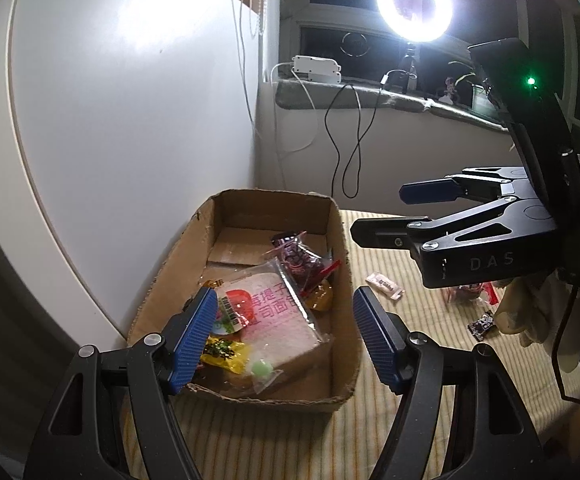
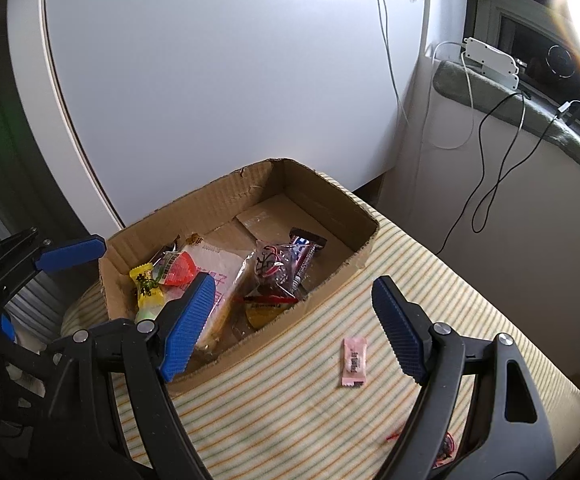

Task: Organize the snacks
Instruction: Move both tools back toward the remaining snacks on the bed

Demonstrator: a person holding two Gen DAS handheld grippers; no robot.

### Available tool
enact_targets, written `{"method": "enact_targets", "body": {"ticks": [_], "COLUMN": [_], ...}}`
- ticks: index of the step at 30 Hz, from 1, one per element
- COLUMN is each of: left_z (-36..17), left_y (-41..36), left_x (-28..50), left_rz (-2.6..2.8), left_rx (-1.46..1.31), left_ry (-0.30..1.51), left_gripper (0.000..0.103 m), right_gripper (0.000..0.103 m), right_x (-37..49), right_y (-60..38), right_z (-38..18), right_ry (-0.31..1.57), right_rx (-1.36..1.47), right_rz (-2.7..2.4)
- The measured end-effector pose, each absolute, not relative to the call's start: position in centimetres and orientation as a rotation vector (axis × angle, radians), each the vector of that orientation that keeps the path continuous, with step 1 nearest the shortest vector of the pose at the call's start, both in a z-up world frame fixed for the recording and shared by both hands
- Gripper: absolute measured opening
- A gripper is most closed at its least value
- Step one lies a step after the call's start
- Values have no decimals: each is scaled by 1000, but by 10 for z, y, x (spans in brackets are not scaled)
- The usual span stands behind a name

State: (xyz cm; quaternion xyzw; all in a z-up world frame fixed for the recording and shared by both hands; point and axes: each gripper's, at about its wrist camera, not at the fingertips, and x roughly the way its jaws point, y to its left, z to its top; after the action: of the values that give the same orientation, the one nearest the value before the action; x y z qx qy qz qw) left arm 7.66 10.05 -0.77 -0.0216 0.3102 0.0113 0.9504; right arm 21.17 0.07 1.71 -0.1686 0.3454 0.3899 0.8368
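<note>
Blue ribbed pads of the left gripper [image 1: 284,340] fill the foreground, spread wide with nothing between them, hovering over the near end of a cardboard box [image 1: 340,240] that sits on a striped cloth [image 1: 410,280] against a white panel [image 1: 130,120]. Its long axis runs away from the left camera toward the wall. Inside lies a wrapped bread slice [image 1: 286,320], flat, its length along the box, with a yellow candy packet [image 1: 226,354] and a green-and-red packet [image 1: 228,314] at its near left corner, a dark snack bag [image 1: 300,262] farther in and an amber packet [image 1: 320,298] by the right wall. The right gripper [image 1: 374,210] hangs to the right above the cloth, fingers parted and empty, pointing left toward the box. Loose on the cloth outside lie a pink sachet [image 2: 354,362], just right of the box with its length running toward the right camera, and a small dark wrapper [image 1: 482,324] nearer the gloved hand. A ring light [image 1: 414,6] glares from the windowsill, cables trailing down the wall
</note>
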Motion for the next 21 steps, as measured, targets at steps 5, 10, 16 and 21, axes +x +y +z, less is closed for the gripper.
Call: {"method": "enact_targets", "body": {"ticks": [5, 10, 16, 21], "left_z": [-4, -1, -1, -4], "left_y": [90, 78, 61, 42], "left_x": [72, 69, 70, 74], "left_rz": [14, -1, -26, -59], "left_rx": [-33, -24, -16, -10], "left_ry": [624, 621, 625, 638], "left_gripper": [70, 70, 70, 70], "right_gripper": [83, 83, 83, 83], "right_x": [206, 203, 203, 205], "right_y": [-14, -33, -66, -101], "right_z": [21, 22, 20, 15], "right_ry": [720, 719, 726, 742], "right_rx": [-349, -340, -322, -291], "right_rz": [817, 803, 769, 725]}}
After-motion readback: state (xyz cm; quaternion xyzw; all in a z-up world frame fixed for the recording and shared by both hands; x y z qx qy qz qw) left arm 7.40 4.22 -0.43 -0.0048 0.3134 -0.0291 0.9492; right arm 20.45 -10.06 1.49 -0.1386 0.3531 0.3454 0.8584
